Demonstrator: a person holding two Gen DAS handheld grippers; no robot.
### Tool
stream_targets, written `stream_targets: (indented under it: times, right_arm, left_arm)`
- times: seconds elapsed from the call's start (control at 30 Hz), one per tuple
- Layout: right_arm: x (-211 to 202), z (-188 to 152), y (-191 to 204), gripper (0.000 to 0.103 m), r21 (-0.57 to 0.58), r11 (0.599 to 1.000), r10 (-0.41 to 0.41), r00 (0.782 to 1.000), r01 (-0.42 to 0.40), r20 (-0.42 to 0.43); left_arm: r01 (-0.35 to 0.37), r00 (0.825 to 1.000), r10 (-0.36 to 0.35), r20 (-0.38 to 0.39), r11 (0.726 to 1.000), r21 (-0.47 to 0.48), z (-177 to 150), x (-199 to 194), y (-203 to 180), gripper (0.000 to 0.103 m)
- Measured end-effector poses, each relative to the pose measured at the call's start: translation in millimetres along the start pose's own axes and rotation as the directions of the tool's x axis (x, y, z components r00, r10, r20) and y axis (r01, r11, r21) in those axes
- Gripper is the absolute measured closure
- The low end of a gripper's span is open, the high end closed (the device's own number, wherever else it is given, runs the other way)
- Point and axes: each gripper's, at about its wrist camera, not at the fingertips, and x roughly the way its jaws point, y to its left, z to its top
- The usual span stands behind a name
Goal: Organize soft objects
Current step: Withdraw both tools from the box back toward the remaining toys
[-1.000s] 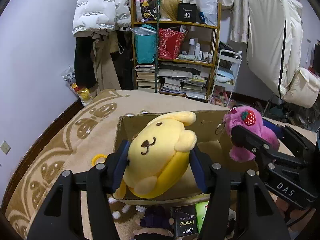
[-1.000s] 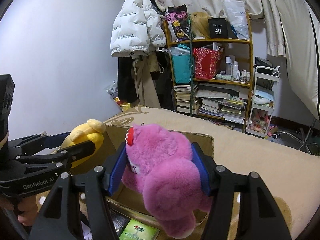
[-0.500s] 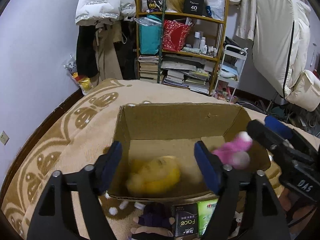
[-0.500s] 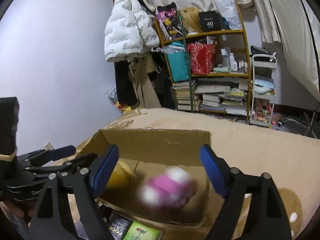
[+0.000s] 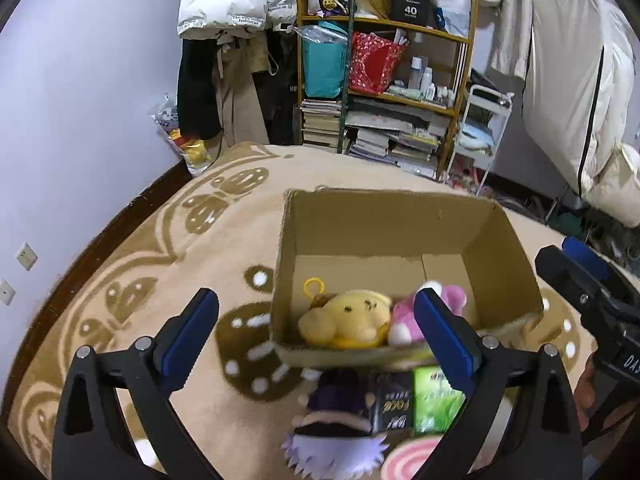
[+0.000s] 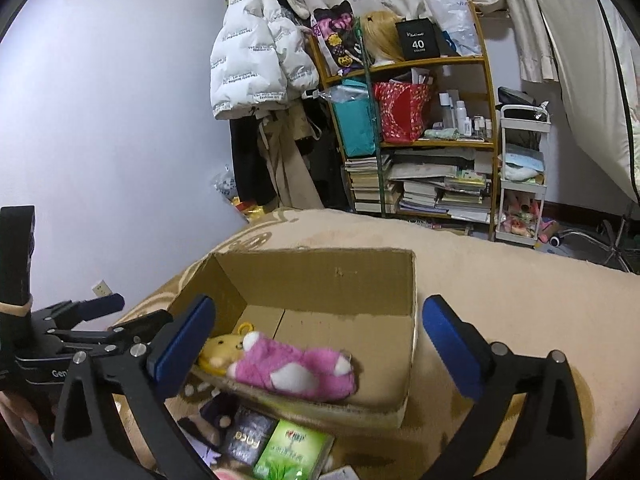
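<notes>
Both toys are down in the box (image 5: 400,232) now — the yellow plush (image 5: 346,318) lies on the cardboard floor near the front wall, and the pink plush (image 6: 296,372) lies right against it, the two touching. Our left hand-held gripper (image 5: 316,332) hovers over the near edge with its jaws opening, nothing between the blue pads but air, the toys well below them. Same story on the right: the right hand-held gripper (image 6: 316,344) is opening as well and pinching nothing, the pink plush lying loose under it. So we read this as the tail of a drop-off, the release step, with two soft things stowed. On the blanket (image 5: 200,216) just in front of the box we can still see a purple plush (image 5: 340,396) and a spiky pale-violet toy (image 5: 332,448), blurred, next to a dark packet (image 5: 390,404) and a green packet (image 6: 294,452). The next move, we'd judge, calls for drawing one gripper back toward us and tipping it down over the purple plush — picking the soft item and leaving the packets alone.
</notes>
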Motion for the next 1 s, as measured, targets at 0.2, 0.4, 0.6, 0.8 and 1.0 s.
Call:
stream_targets:
  times: [0.2,0.4,0.6,0.8,1.0]
  right_arm:
    - [-19.9,-10.8,-0.5,0.0,0.019,1.0,-0.009,0.999,0.01,-0.047]
    - [-45.2,-18.0,-2.5,0.0,0.036,0.999,-0.033,0.993,0.037,-0.116]
    - [-70.8,-35.2,-1.0,0.0,0.086,0.996,-0.018,0.989,0.031,-0.147]
    - [-78.0,-54.5,9.7,0.0,0.065,0.997,-0.021,0.983,0.033,-0.183]
    - [-72.3,-66.1,20.0,0.0,0.04,0.998,-0.042,0.976,0.051,-0.215]
  left_arm:
    - [-0.005,0.999,0.008,-0.05,0.999,0.044,-12.9,-19.1,0.0,0.005]
    - [-0.048,0.995,0.057,-0.085,0.994,0.097,-30.7,-38.9,-4.4,0.005]
    - [-0.055,0.992,0.066,-0.11,0.993,0.104,-48.3,-53.7,-5.4,0.005]
    - [-0.065,0.987,0.078,-0.138,0.994,0.091,-63.0,-62.0,-2.3,0.005]
    - [-0.082,0.983,0.095,-0.159,0.993,0.087,-73.5,-61.5,-0.7,0.005]
